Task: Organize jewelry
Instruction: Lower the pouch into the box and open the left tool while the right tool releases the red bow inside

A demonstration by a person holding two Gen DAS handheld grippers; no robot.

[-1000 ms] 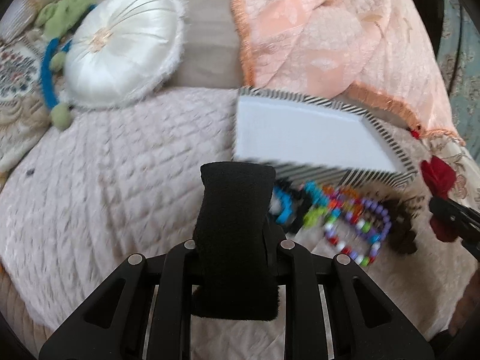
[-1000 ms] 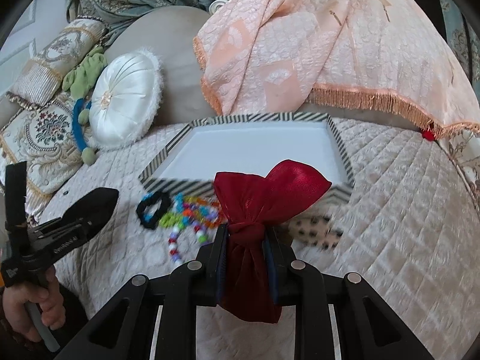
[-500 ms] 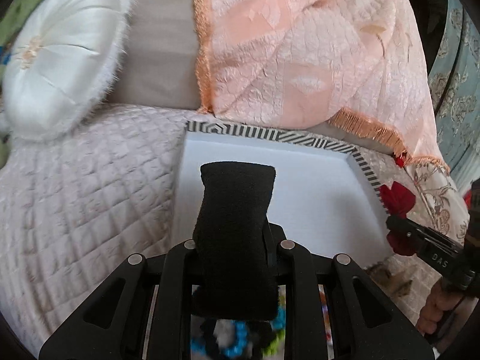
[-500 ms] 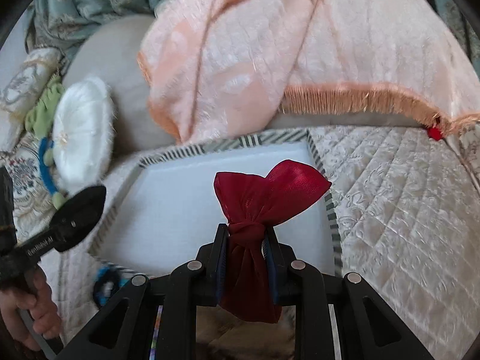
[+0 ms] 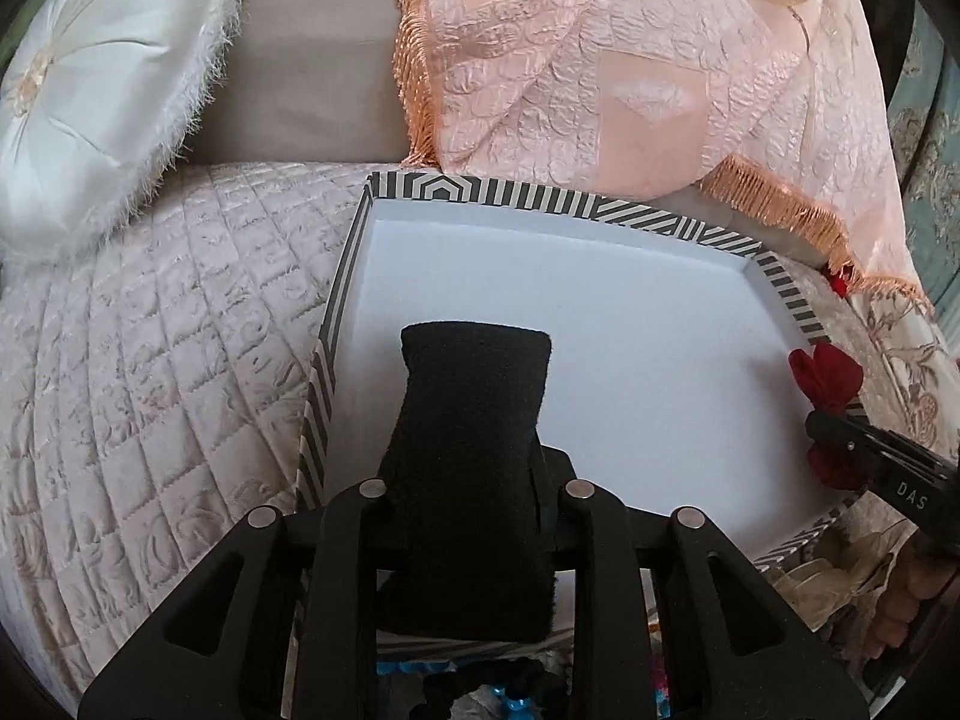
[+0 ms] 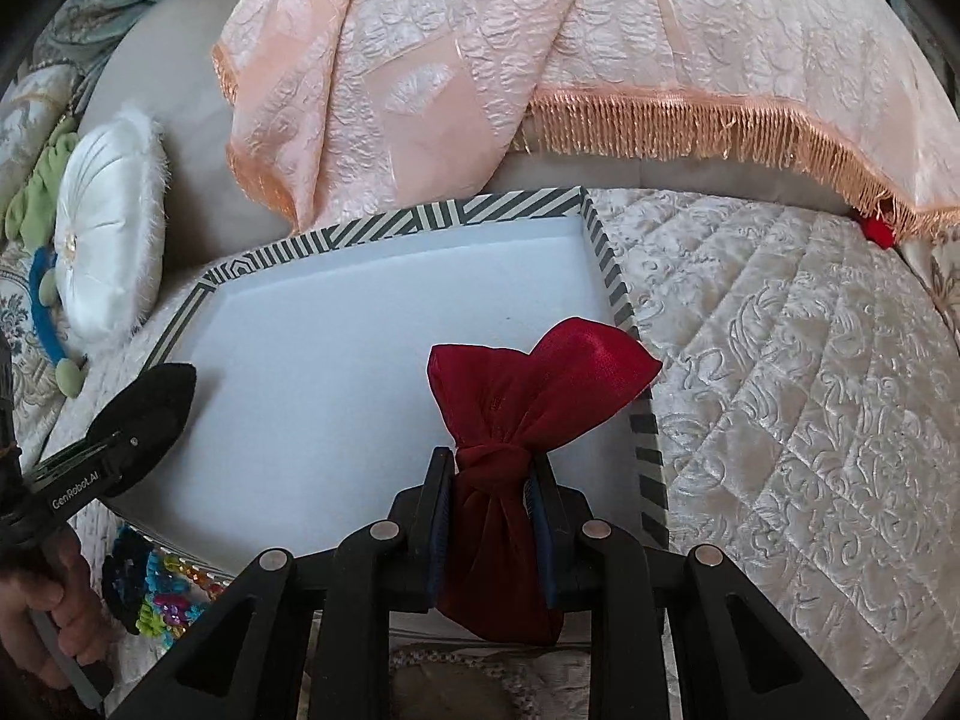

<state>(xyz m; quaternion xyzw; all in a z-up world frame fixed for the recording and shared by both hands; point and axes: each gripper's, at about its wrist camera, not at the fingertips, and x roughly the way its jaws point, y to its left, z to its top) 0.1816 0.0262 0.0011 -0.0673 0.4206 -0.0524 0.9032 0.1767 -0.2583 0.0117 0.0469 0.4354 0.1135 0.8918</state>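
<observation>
A white tray with a black-and-white striped rim (image 5: 600, 204) (image 6: 420, 222) lies on the quilted cover. My left gripper (image 5: 468, 480) hangs over the tray's near left part with a black velvet pouch (image 5: 474, 420) upright between its jaws. Those jaws are opening, though the pouch still sits between the pads. My right gripper (image 6: 492, 468) is shut on the knotted neck of a red satin pouch (image 6: 540, 384) above the tray's near right corner. Colourful bead bracelets (image 6: 162, 594) and a black ring-shaped piece (image 6: 123, 570) lie just in front of the tray.
A round white cushion (image 5: 102, 78) rests at the back left. A peach fringed throw (image 5: 630, 72) hangs behind the tray. The quilted cover (image 6: 810, 390) spreads to the right. A person's hand (image 6: 54, 618) grips the left tool's handle.
Both grippers have moved forward from in front of the tray to above its white floor, still carrying their pouches. The beads have slid to the bottom edge of both views.
</observation>
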